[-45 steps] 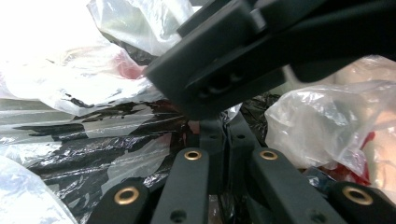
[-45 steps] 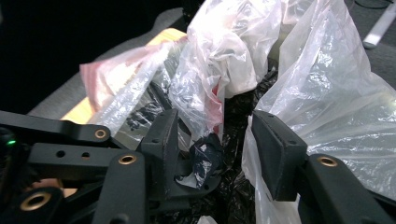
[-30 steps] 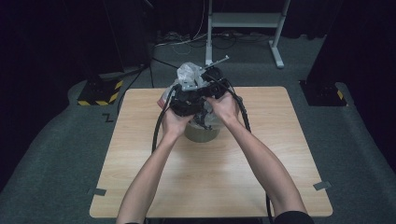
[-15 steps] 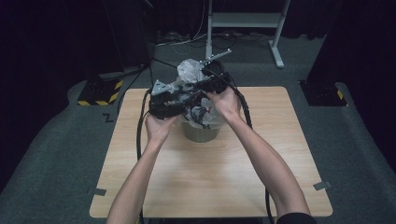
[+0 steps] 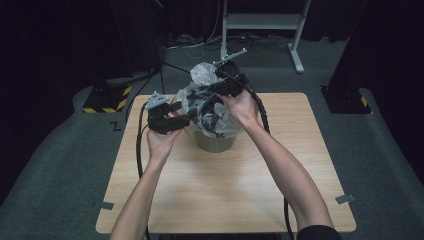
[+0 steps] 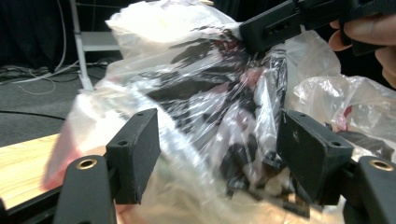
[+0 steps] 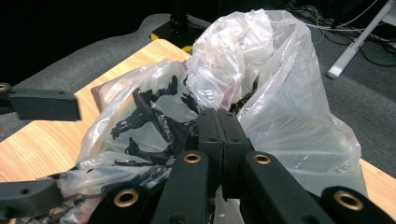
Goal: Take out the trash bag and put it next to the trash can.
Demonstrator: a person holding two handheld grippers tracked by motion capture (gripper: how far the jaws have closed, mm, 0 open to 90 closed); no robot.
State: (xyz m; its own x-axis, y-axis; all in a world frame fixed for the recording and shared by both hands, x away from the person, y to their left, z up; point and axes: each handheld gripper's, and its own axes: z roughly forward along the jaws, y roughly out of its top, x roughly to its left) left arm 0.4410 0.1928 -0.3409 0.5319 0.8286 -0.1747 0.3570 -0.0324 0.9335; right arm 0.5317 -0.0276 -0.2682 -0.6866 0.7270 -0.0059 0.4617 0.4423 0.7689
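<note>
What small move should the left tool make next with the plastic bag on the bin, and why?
Probably move the left tool forward and close it on a fresh fold of the clear printed plastic bag. Its jaws have just been opening and stand apart, with film between them but not pinched. The right tool is shut on the bag above the round grey bin, so one side sits unheld.

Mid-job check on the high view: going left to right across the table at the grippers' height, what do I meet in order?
Left gripper, jaws open beside the bag → clear plastic bag lining the bin → right gripper, shut on the bag → bare table at the right.
</note>
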